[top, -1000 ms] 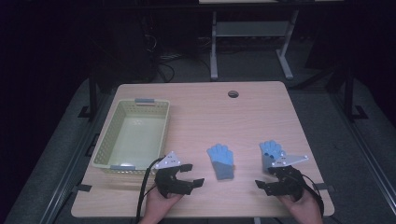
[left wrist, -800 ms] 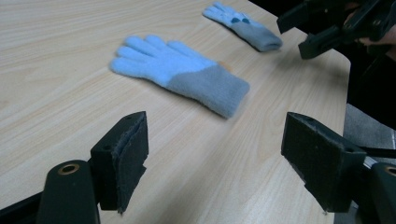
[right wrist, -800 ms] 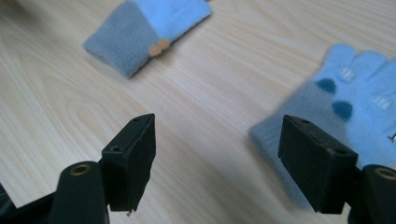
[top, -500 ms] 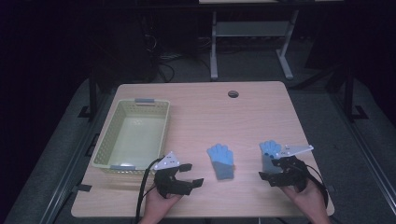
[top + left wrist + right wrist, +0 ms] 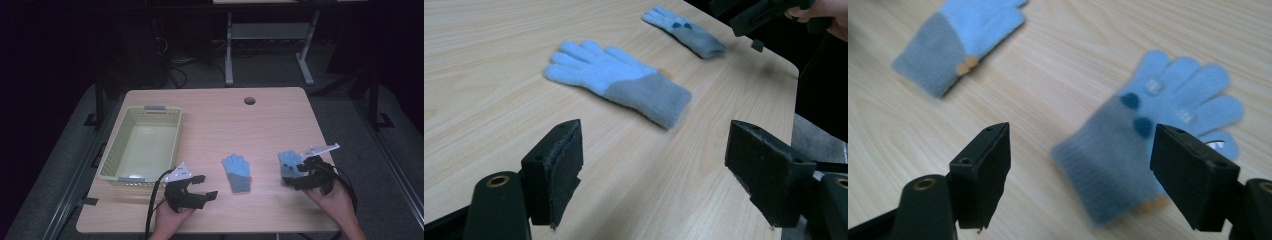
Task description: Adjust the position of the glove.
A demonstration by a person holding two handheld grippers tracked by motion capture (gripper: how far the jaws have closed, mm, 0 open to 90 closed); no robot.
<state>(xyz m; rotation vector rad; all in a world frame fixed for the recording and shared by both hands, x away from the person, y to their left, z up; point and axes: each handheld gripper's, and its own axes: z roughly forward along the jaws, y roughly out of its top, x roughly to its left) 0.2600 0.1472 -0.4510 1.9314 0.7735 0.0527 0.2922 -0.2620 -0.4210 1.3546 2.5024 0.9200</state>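
Two light blue gloves with grey cuffs lie flat on the wooden table (image 5: 220,125). The middle glove (image 5: 236,172) (image 5: 619,82) (image 5: 958,37) rests ahead of my open left gripper (image 5: 204,187) (image 5: 654,170), which hovers near the front edge. The right glove (image 5: 288,162) (image 5: 1153,125) (image 5: 684,30) has dark blue dots on its cuff. My right gripper (image 5: 296,176) (image 5: 1080,170) stands open just over that glove's cuff, jaws wide apart, nothing held.
A pale yellow plastic basket (image 5: 120,165) sits empty at the table's left side. A round cable hole (image 5: 249,101) lies near the far edge. Beyond the table are a dark floor and a white frame (image 5: 265,45).
My right gripper has moved forward and left, over the right glove's cuff, and turned. The left gripper and both gloves have stayed put.
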